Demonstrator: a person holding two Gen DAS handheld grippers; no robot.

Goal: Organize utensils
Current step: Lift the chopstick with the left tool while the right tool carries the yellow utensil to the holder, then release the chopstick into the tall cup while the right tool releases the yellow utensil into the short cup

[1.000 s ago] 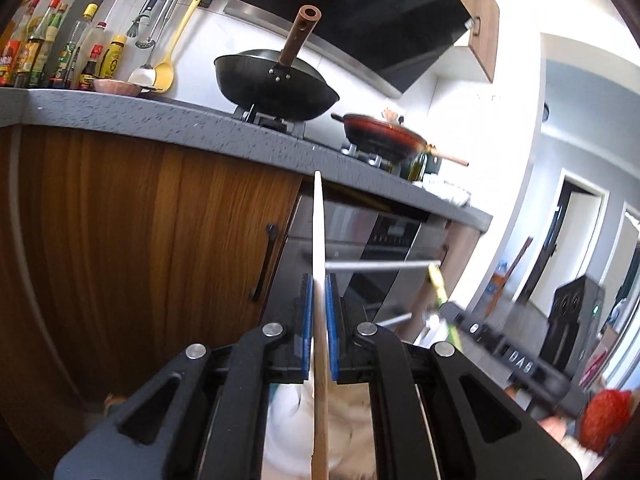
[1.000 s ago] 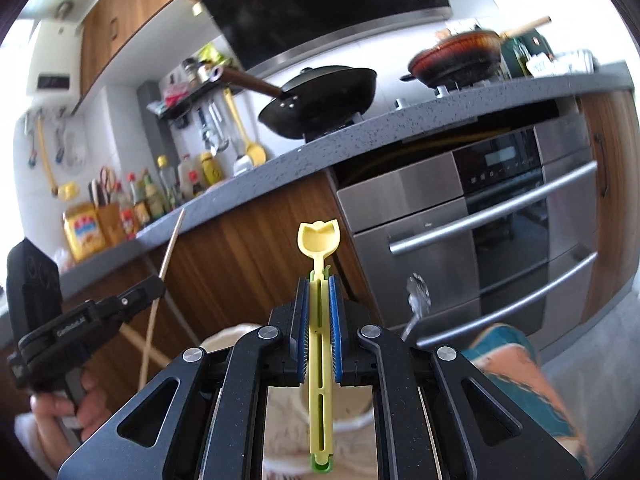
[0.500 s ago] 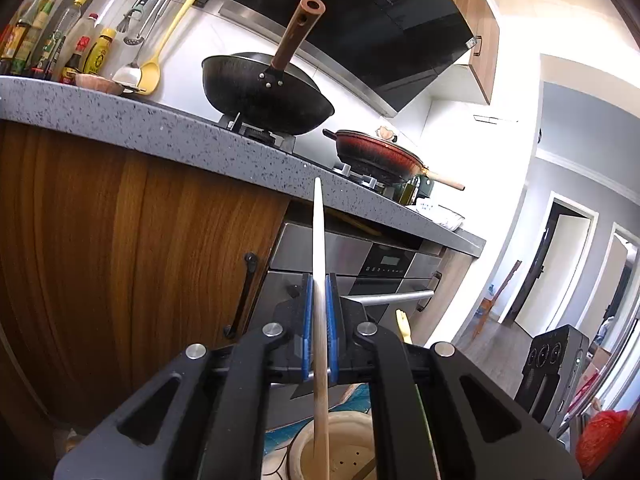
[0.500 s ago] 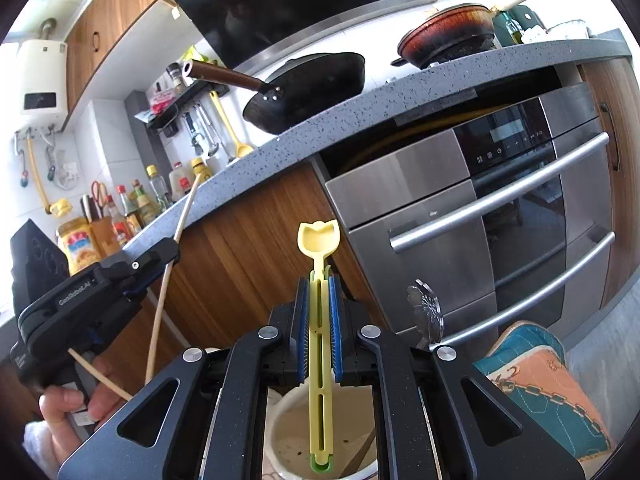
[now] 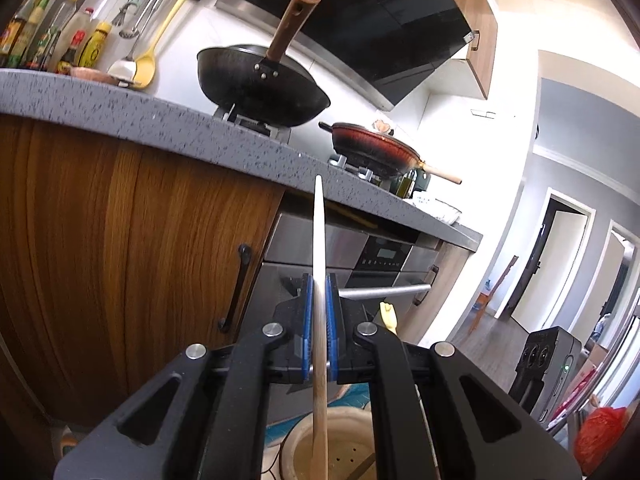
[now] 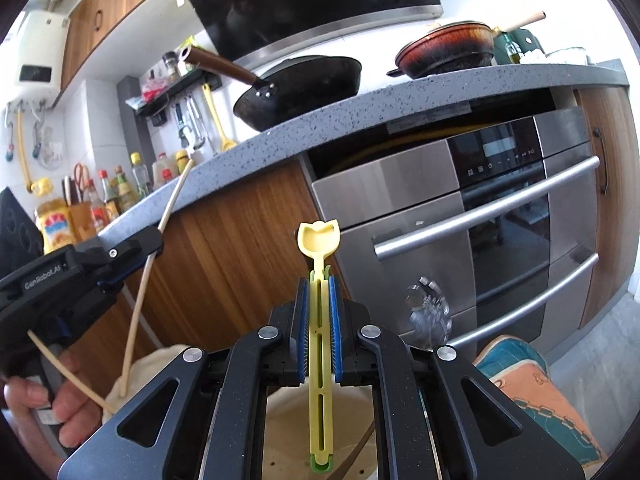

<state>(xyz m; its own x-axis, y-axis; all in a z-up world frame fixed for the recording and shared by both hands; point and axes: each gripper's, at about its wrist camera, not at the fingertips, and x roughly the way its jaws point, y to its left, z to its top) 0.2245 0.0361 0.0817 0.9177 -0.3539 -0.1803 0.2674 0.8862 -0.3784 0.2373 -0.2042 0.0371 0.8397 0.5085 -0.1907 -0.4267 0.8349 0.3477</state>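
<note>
Bamboo and yellow plastic sit pinched upright in my grippers – left gripper (image 5: 319, 330) clamping a chopstick (image 5: 319, 264), right gripper (image 6: 319, 330) a slotted yellow utensil (image 6: 319, 304) – both poised directly above the cream holder (image 6: 352, 436), presumably for dropping in; beyond the holder stands the oven (image 6: 500, 216).

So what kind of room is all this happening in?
A home kitchen, by the look of it: a black wok sits on the stove, a steel oven is built in under the grey counter, and sauce bottles line the wall.
</note>
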